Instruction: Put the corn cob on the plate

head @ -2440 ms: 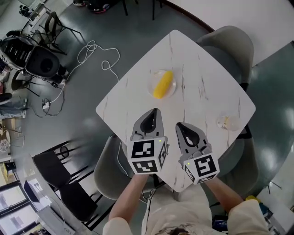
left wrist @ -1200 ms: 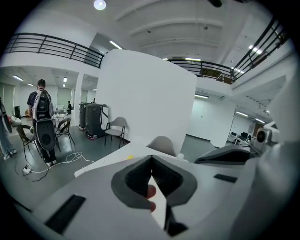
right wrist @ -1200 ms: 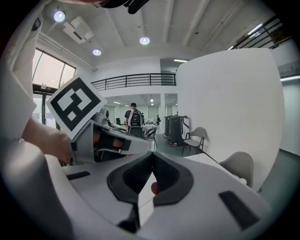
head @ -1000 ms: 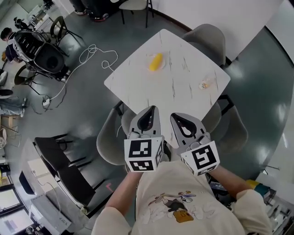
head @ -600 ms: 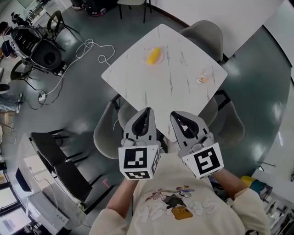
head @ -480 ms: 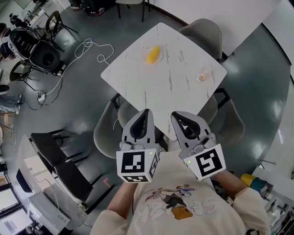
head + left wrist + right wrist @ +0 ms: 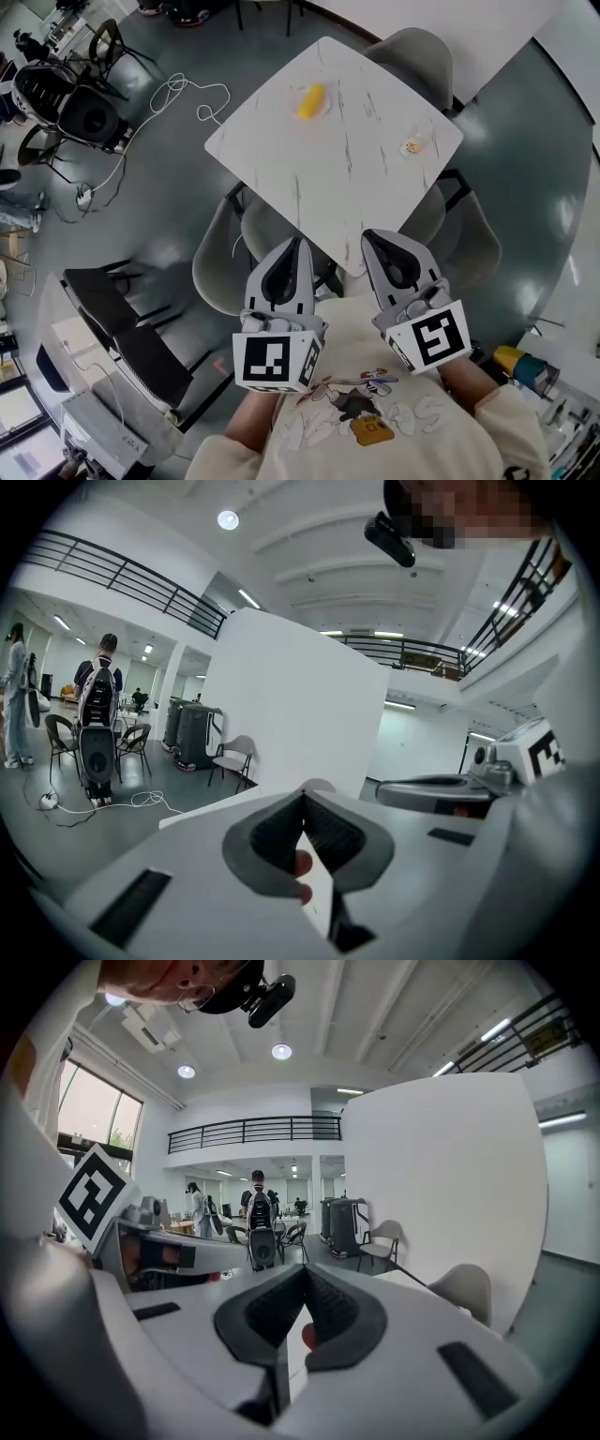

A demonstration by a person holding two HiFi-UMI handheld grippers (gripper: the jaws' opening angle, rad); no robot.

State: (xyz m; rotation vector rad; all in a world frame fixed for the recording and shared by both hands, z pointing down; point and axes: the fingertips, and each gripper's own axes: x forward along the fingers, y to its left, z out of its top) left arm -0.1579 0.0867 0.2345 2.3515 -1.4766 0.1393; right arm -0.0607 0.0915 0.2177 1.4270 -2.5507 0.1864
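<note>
The yellow corn cob (image 7: 311, 100) lies on a small clear plate (image 7: 325, 109) near the far left corner of the white marble table (image 7: 356, 178). Both grippers hang well back from the table, close to the person's chest. The left gripper (image 7: 296, 243) is shut with nothing between its pads. So is the right gripper (image 7: 373, 236), beside it. In the left gripper view the left gripper (image 7: 302, 795) points level across the room, as the right gripper (image 7: 305, 1270) does in its own view. Neither of these views shows the corn.
A small pale cup-like thing (image 7: 412, 146) sits near the table's right corner. Grey chairs (image 7: 417, 52) (image 7: 225, 267) (image 7: 469, 248) stand round the table. Black equipment (image 7: 80, 112) and a white cable (image 7: 178, 94) lie on the floor at left. People stand far off (image 7: 98, 682).
Both grippers have drawn back from the table toward the person's chest. The table now looks smaller and farther off. The corn stays on the plate.
</note>
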